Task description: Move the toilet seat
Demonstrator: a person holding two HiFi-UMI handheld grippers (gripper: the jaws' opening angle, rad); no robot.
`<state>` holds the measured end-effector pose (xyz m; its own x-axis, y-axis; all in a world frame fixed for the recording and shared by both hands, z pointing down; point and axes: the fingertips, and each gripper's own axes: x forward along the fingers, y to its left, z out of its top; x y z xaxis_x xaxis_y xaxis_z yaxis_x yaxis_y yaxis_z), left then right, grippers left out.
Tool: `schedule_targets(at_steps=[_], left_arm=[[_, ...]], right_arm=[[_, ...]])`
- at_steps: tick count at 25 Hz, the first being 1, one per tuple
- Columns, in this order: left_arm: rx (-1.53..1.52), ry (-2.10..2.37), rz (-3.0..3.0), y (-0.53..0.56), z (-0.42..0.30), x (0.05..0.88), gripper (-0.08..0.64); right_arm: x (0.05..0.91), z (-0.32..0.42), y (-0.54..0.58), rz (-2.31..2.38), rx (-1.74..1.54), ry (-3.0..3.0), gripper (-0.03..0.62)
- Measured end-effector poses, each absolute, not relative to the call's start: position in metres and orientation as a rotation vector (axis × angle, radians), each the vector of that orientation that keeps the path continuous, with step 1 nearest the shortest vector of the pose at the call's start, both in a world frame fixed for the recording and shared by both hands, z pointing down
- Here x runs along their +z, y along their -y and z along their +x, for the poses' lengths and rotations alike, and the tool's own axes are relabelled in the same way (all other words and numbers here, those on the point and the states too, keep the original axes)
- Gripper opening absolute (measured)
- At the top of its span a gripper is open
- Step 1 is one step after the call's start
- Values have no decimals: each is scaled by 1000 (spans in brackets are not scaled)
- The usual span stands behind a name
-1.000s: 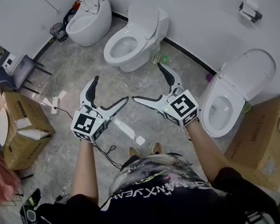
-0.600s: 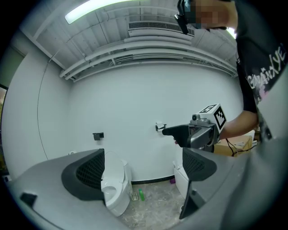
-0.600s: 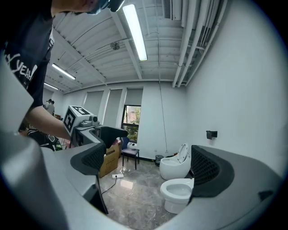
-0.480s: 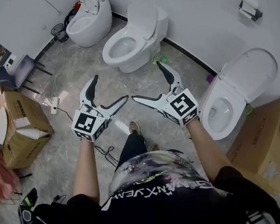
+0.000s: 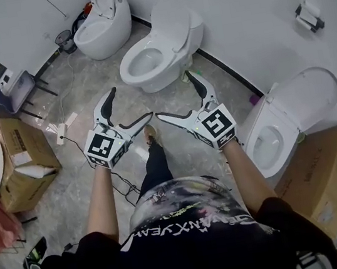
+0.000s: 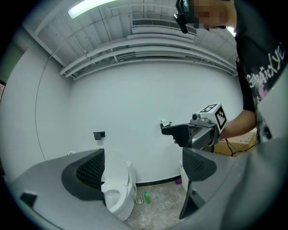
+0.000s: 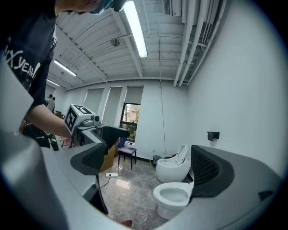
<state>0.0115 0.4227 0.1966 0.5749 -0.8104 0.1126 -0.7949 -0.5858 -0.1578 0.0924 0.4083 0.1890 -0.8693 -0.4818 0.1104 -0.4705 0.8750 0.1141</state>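
A grey marbled tile floor (image 5: pixel 80 94) meets white walls. In the head view, the left gripper (image 5: pixel 131 105) and right gripper (image 5: pixel 174 95) hang at frame centre above the floor, jaws spread wide, touching nothing. The white oval toilet seat (image 5: pixel 126 73) lies flat on the middle white porcelain toilet (image 5: pixel 170 26), upper centre, lid raised.

In the left gripper view, the left gripper (image 6: pixel 144 168) gapes empty; the toilet (image 6: pixel 114 188) shows lower left.

In the right gripper view, the right gripper (image 7: pixel 150 168) stands equally wide and empty, the toilet (image 7: pixel 173 197) low between its jaws.
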Motion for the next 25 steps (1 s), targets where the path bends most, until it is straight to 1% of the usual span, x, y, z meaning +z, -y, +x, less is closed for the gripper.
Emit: schedule_targets(at_steps=[13, 25], left_arm=[[-275, -1403, -2763, -290, -52, 221, 520], [-299, -1354, -2882, -156, -105, 245, 519]], right_arm=[[213, 26, -280, 682, -118, 2851, 586], [226, -37, -142, 738, -3, 2800, 584]])
